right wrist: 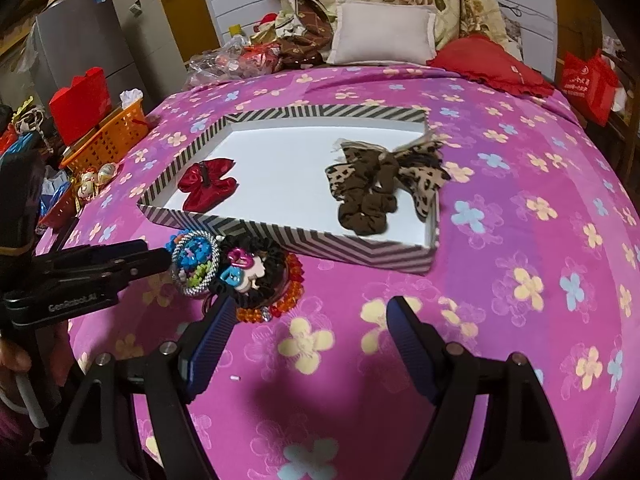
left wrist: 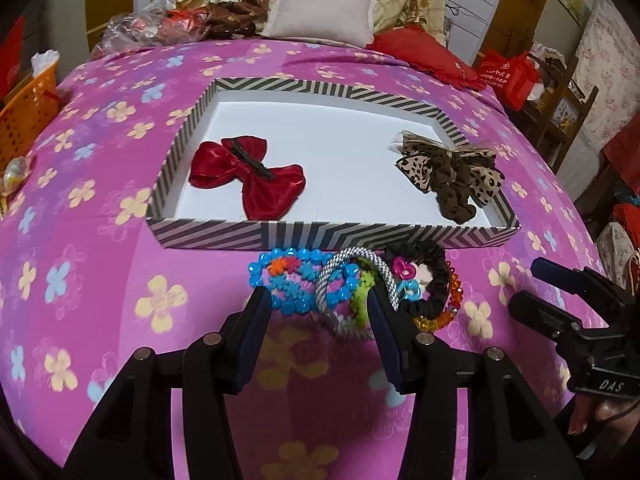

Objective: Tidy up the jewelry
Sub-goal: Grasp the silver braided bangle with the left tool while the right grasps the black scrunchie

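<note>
A striped tray [left wrist: 332, 236] [right wrist: 304, 244] lies on the pink bed. In it are a red bow clip [left wrist: 248, 176] [right wrist: 206, 184] at left and a leopard bow scrunchie [left wrist: 452, 176] [right wrist: 380, 184] at right. A pile of hair ties lies in front of the tray: blue bead bracelet [left wrist: 296, 280], striped hair tie [left wrist: 360, 276] [right wrist: 200, 268], black scrunchie with charms [left wrist: 428, 280] [right wrist: 256, 272], orange bead bracelet [right wrist: 288, 296]. My left gripper [left wrist: 318, 300] [right wrist: 160, 258] is open, its fingers astride the blue and striped ties. My right gripper [right wrist: 312, 312] is open and empty, just right of the pile.
An orange basket [right wrist: 108, 136] and red box [right wrist: 80, 100] stand off the bed's left side. Pillows [right wrist: 384, 32] and a clutter of bags [left wrist: 160, 24] lie at the head. A red bag [right wrist: 588, 80] sits at far right.
</note>
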The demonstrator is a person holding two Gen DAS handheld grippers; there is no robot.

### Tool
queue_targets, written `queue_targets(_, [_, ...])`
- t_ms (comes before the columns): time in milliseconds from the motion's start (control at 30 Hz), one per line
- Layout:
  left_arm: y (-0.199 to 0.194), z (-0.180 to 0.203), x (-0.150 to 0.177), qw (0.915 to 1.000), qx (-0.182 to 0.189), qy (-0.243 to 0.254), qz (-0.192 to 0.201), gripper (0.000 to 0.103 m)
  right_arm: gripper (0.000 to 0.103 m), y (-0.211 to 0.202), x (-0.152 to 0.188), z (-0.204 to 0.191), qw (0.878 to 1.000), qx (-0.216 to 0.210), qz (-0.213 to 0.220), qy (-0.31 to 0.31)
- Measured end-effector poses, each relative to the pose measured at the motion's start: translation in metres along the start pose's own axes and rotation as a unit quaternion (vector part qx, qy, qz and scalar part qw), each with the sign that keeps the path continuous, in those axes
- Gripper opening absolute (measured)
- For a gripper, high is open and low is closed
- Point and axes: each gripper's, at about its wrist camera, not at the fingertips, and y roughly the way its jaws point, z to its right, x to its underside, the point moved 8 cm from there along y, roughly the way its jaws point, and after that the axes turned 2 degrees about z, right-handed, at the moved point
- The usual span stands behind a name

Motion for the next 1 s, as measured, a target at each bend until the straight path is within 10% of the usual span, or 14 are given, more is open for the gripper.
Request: queue_targets(1000, [0.03, 0.0, -0.008, 0.9992, 0.008, 0.031, -0.026, 0.0, 0.011, 0.071, -0.013, -0.03, 0.996, -0.02, -0.027, -0.079])
